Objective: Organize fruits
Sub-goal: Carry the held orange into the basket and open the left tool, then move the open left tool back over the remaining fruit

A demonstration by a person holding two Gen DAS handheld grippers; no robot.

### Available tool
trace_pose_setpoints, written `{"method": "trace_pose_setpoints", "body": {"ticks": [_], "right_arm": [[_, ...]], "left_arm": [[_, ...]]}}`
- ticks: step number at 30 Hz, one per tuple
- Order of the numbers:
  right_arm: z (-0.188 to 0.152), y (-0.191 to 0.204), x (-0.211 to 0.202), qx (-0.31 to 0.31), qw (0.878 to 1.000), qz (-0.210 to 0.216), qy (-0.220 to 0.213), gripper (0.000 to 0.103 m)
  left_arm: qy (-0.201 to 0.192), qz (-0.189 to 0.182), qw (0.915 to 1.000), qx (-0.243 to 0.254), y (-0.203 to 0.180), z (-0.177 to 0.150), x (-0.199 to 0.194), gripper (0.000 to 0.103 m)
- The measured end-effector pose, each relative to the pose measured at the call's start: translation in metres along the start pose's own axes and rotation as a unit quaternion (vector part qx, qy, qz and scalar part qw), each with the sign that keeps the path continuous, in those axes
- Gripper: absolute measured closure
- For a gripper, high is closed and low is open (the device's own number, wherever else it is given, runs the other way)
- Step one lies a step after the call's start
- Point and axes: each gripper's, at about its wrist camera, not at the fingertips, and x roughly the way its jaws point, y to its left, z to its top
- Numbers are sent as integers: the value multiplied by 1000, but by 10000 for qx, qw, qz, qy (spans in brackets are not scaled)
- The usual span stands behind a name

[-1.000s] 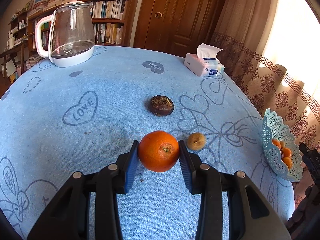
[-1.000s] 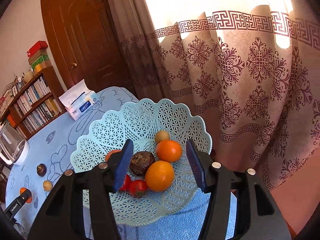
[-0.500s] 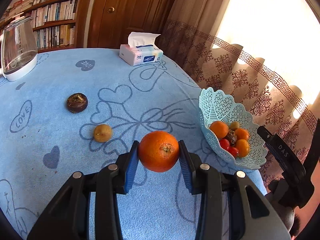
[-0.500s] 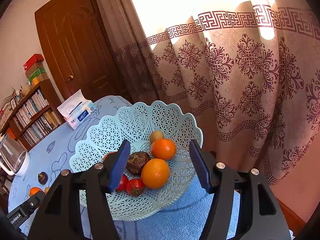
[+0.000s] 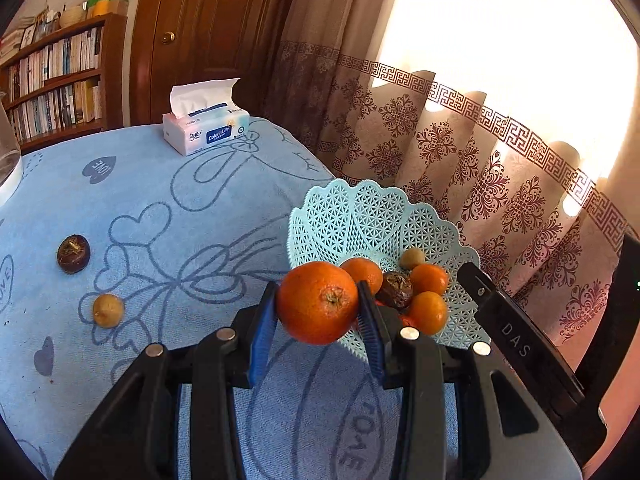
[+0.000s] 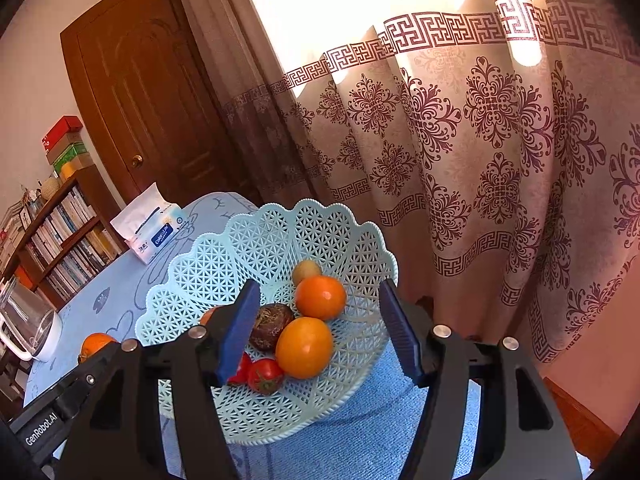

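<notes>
Carrying the orange (image 5: pixel 318 307) clamped in your left gripper (image 5: pixel 318 312) beside the basket (image 5: pixel 360 216); firm, round, slippery, so keep gripping its widest middle. Right gripper (image 6: pixel 320 328) is hanging empty, jaws just widening.

The tablecloth (image 5: pixel 168 216) is pale blue, drawn over with darker blue hearts and bows — the basket (image 6: pixel 280 240) a mint-green lattice. An orange (image 5: pixel 318 308) sits bright between blue pads (image 5: pixel 262 334); the curtain (image 6: pixel 480 152) is beige with maroon medallions and a key-pattern band.
</notes>
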Motion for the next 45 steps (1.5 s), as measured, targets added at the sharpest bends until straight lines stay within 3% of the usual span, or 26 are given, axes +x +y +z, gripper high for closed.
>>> {"method": "trace_pose_setpoints", "body": {"ticks": [3,4,5,7,16,22,24,28,33,45], "right_arm": [[0,1,0,-7,10000,-11,-9,39],[0,1,-1,-11,10000,-8,-19,39],[0,1,-1,-13,10000,-12,-24,39],[0,1,0,-5,10000,-9,-17,39],[-1,2,-2,-16,10000,-42,-50,39],[-2,9,-9,-233,9994,-69,-246,39],[-3,13,-12,-333,9988,-77,-342,30],[-4,20,-19,-503,9974,-56,-516,27],[-5,23,-23,-600,9964,-9,-595,21],[-7,29,-23,-757,9954,125,-571,21]], "left_arm": [[-29,-24,10000,59,-6,2,5,63],[-61,-17,10000,60,-7,2,6,59],[-105,0,9999,38,-6,2,5,43],[-272,92,9996,-56,-1,2,2,31],[-356,403,9979,-357,30,-1,-7,30],[-373,670,9963,-387,42,-10,-11,21],[-382,703,9959,-410,46,-12,-13,18],[-408,797,9945,-541,59,-16,-18,11],[-445,950,9913,-797,78,-20,-25,10],[-510,1395,9818,-1187,121,-32,-42,10]]}}
